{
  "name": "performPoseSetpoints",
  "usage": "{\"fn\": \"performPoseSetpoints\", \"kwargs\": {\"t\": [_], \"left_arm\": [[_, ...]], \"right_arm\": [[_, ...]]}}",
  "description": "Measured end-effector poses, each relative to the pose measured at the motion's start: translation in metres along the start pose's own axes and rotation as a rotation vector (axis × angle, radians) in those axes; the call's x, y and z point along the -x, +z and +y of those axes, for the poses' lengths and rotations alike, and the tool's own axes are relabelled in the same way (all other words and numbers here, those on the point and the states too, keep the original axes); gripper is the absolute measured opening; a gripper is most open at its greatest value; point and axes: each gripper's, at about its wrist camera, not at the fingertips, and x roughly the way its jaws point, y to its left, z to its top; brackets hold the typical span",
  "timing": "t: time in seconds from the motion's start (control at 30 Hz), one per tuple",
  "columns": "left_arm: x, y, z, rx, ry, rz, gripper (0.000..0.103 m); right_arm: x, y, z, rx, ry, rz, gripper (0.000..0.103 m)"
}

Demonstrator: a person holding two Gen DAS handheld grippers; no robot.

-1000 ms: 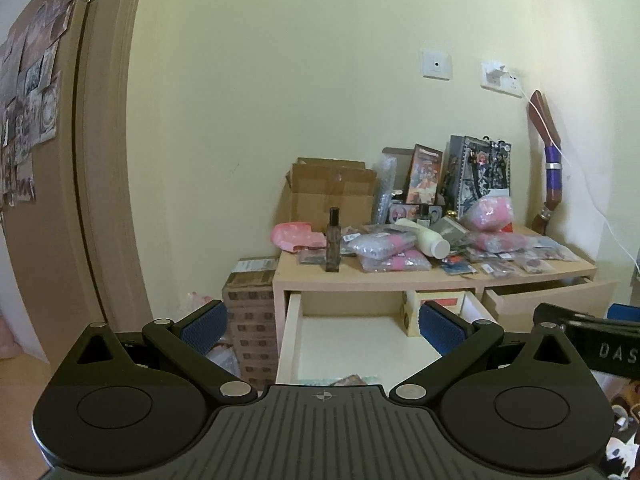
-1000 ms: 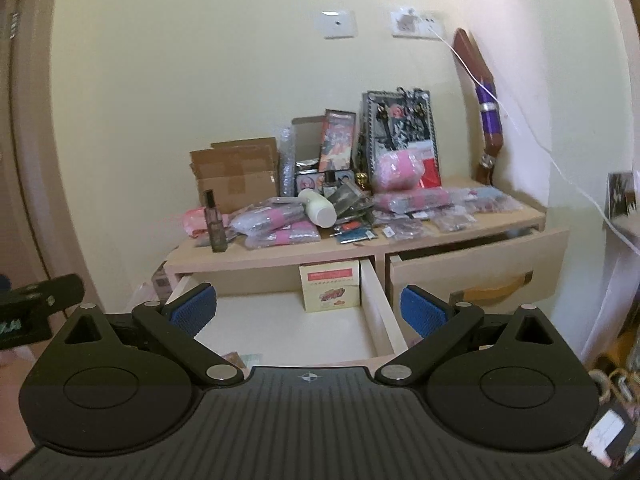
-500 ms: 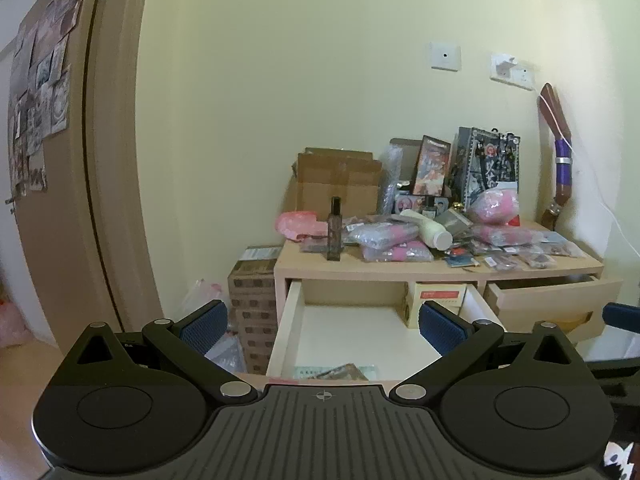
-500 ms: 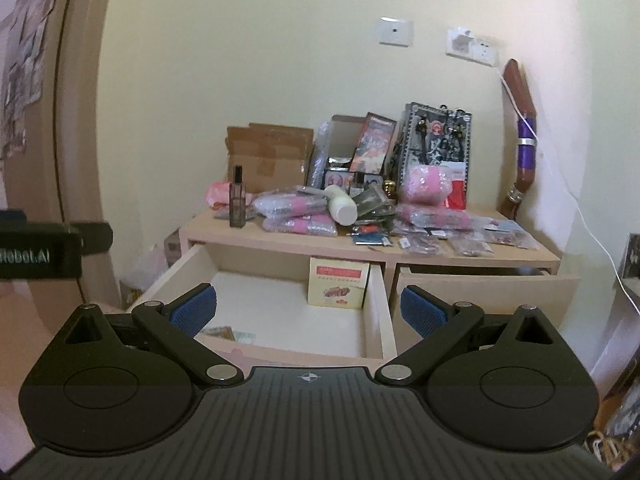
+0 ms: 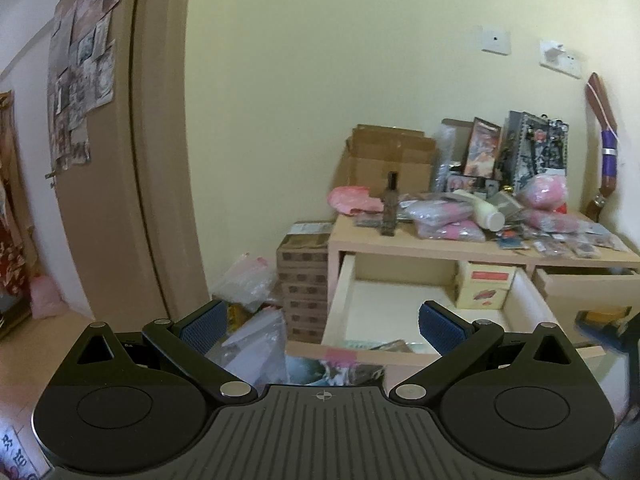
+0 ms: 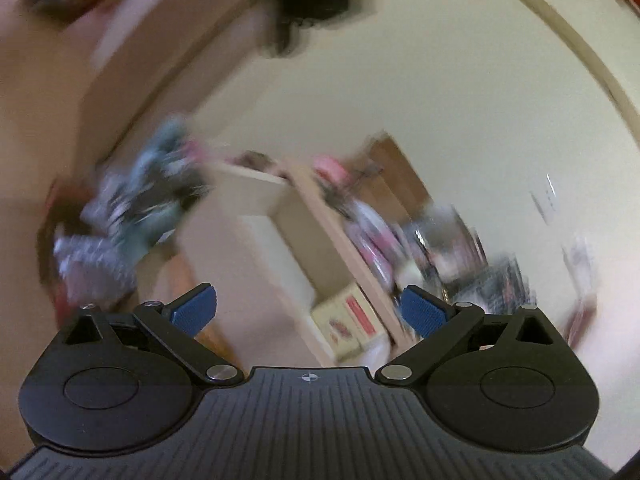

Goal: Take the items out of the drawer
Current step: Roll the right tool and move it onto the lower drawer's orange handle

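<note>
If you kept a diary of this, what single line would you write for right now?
left claw: open, empty | right claw: open, empty, view blurred | drawer: open | small box: inside at back | nothing taken yet

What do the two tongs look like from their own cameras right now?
Both match. The left tongs and the right tongs have black linkage arms with silver pivot pins, blue textured pads at the tips, round black housings on each side and a ribbed dark grey body with a small crosshair mark. No cables or sleeves show.
</note>
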Motion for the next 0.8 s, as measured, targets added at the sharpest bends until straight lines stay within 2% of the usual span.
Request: {"fn": "performPoseSetpoints", "kwargs": {"t": [0.13, 0.3, 0.73, 0.8], "left_arm": [[0.0, -0.001, 0.004, 0.004, 0.01, 0.003, 0.103], [0.001, -0.002, 0.009, 0.008, 0.016, 0.011, 0.103], [0.003, -0.006, 0.017, 0.015, 0.007, 0.026, 0.103], [0.004, -0.007, 0.018, 0.013, 0.001, 0.02, 0.103]], "right_arm": [[-0.008, -0.002, 0.036, 0.183, 0.017, -0.01, 0.101], [-0.021, -0.008, 0.068, 0.348, -0.021, -0.001, 0.1], [-0.047, -0.008, 0.09, 0.325, -0.054, 0.118, 0.097], [-0.05, -0.01, 0.093, 0.337, -0.061, 0.118, 0.09]]}}
